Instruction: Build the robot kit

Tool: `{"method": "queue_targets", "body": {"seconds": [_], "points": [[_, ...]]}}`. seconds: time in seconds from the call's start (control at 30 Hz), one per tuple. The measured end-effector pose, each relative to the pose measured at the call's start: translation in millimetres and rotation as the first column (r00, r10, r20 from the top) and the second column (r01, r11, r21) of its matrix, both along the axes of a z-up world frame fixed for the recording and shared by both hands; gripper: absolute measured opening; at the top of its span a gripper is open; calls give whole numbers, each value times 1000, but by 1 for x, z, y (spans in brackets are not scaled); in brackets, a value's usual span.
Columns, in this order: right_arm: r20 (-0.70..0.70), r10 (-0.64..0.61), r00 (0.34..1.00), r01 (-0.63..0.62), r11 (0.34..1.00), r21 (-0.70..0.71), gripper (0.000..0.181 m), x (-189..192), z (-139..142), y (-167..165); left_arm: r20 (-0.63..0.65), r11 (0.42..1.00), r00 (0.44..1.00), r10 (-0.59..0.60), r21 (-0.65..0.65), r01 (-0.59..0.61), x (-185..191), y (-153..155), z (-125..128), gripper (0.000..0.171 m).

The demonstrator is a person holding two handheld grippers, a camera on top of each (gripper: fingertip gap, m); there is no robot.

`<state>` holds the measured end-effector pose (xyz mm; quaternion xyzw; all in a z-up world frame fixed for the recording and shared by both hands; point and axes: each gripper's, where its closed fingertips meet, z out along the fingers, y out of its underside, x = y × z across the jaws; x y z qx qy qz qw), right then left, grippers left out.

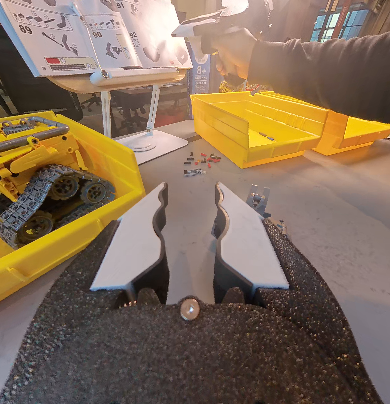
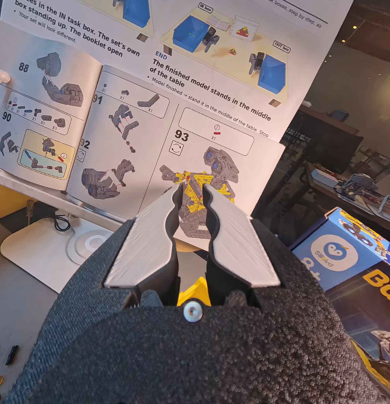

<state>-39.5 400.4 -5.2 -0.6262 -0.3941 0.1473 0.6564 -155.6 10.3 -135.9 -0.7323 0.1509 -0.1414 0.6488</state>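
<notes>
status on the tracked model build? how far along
Done: yellow tracked model looks largely built, lying in the near yellow bin. In hand: nothing; left gripper open over bare table, right gripper open, raised at the instruction booklet on its stand. Left: small loose parts on the table, a grey subassembly beside the left gripper, two pieces in the far yellow tray.

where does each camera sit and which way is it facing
Left wrist view: on the left gripper, low over the table, facing loose pieces, yellow bins and the tracked model; its open fingers show, plus the person's arm holding the right gripper.
Right wrist view: on the right gripper, raised, facing the booklet close up; its open fingers show.
Shared: booklet, its stand, the blue box.
</notes>
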Motion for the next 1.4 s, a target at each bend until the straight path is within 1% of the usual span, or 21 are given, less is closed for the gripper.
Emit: {"method": "queue_targets", "body": {"seconds": [0.3, 0.47, 0.97, 1.4], "points": [[23, -21, 1000, 22, 999, -29, 18, 5, -17, 8, 3, 1000, 1000, -1, -11, 1, 0, 1, -2, 42], [28, -21, 999, 22, 999, -34, 18, 7, -20, 10, 5, 1000, 1000, -1, -15, 1, -1, 1, -3, 43], [48, -17, 999, 19, 999, -36, 18, 5, -21, 7, 10, 1000, 1000, -2, -22, 3, -1, 1, -3, 42], [62, 5, 998, -3, 1000, -23, 18, 2, -15, -6, 18, 1000, 1000, 2, -22, -2, -2, 0, -2, 42]]}}
